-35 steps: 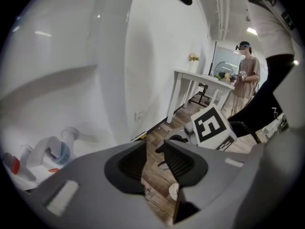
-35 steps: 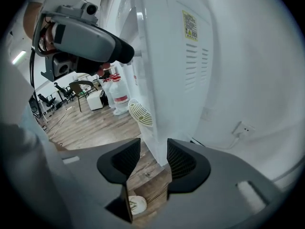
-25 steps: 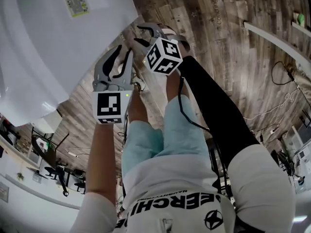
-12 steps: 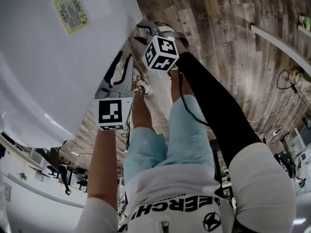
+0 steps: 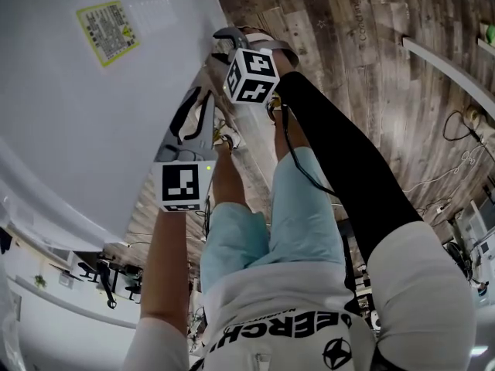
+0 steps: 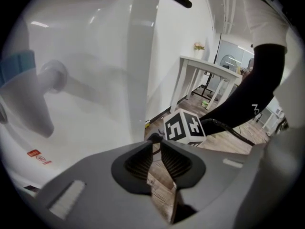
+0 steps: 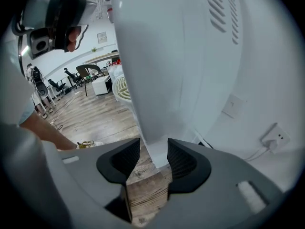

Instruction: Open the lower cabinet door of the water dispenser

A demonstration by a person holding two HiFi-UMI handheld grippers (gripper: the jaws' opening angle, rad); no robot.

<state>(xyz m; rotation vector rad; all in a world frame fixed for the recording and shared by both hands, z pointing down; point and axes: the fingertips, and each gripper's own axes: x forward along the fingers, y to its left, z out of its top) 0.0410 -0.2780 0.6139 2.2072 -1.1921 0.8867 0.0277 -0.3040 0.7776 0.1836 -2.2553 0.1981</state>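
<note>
The white water dispenser (image 5: 85,114) fills the left of the head view, with a yellow-green label (image 5: 108,31) on it. My left gripper (image 5: 199,103) lies along its right edge. In the left gripper view the jaws (image 6: 157,152) have just been closing to a narrow gap; only floor shows between the pads, and the dispenser's white front edge (image 6: 140,56) ends just above the left pad. My right gripper (image 5: 230,37) sits further along the same edge. It is open, and a lower corner of the white cabinet (image 7: 157,149) stands between its pads (image 7: 181,159).
Wooden floor (image 5: 348,45) lies all round. A white spout (image 6: 47,82) sticks out of the dispenser. A white table (image 6: 209,70) stands behind, a wall socket (image 7: 276,138) sits low on the right wall, and cables (image 5: 456,122) trail on the floor.
Both grippers have sunk and moved closer along the dispenser's edge. The left gripper's jaws stand narrower than before.
</note>
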